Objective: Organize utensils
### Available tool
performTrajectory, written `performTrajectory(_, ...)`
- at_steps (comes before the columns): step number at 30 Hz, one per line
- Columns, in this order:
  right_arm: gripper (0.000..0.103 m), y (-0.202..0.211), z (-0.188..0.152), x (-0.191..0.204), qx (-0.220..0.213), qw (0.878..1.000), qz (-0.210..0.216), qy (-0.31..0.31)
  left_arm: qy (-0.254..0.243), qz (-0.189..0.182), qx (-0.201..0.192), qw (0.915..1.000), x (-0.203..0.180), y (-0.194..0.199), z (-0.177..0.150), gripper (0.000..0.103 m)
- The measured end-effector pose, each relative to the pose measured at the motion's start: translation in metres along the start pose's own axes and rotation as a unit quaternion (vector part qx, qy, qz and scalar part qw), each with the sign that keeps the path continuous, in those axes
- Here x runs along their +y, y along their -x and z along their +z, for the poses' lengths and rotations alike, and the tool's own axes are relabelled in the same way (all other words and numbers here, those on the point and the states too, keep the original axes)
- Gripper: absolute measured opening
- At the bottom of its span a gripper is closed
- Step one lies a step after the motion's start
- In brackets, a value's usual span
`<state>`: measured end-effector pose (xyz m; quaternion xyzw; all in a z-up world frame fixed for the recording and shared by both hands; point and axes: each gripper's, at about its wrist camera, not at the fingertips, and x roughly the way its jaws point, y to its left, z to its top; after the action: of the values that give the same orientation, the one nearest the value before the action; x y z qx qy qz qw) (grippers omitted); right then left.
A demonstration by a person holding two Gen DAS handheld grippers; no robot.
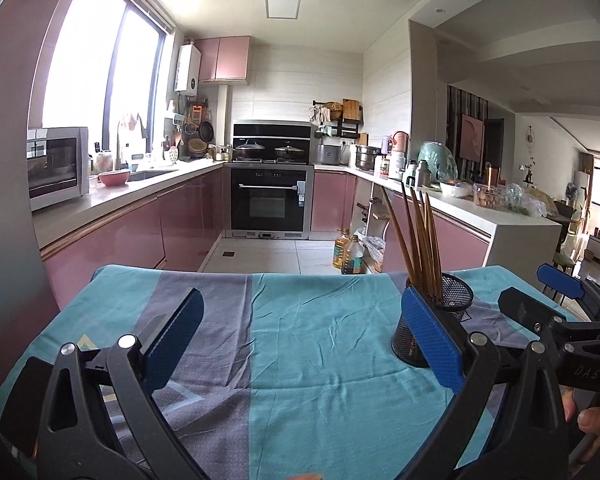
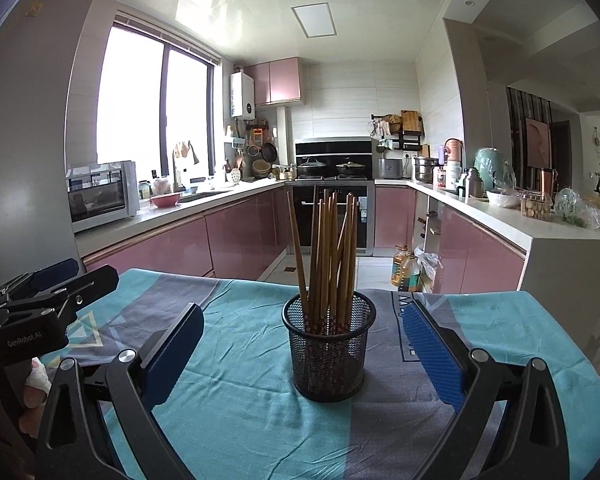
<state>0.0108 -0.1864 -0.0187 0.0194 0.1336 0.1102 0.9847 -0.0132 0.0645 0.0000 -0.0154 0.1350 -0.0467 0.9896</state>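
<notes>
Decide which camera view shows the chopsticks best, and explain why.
The right wrist view: the chopsticks stand centred and unobstructed in the mesh cup, between the open claw's fingers. In the left wrist view they sit off to the right, and a blue finger hides part of the cup.

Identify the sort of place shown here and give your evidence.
Most likely a home kitchen: a built-in oven with lidded pots above, pink cabinets under a counter, and a mesh holder of chopsticks on a cloth-covered table.
</notes>
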Motion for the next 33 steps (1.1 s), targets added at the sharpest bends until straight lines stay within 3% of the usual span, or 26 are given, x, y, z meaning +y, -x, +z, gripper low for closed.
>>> performTrajectory(33,0.097,0.002,0.0016,0.0027,-0.01,1.0,-0.012,-0.008,-0.006,0.015,-0.018,0.9997,-0.007,0.0086,0.0059,0.097)
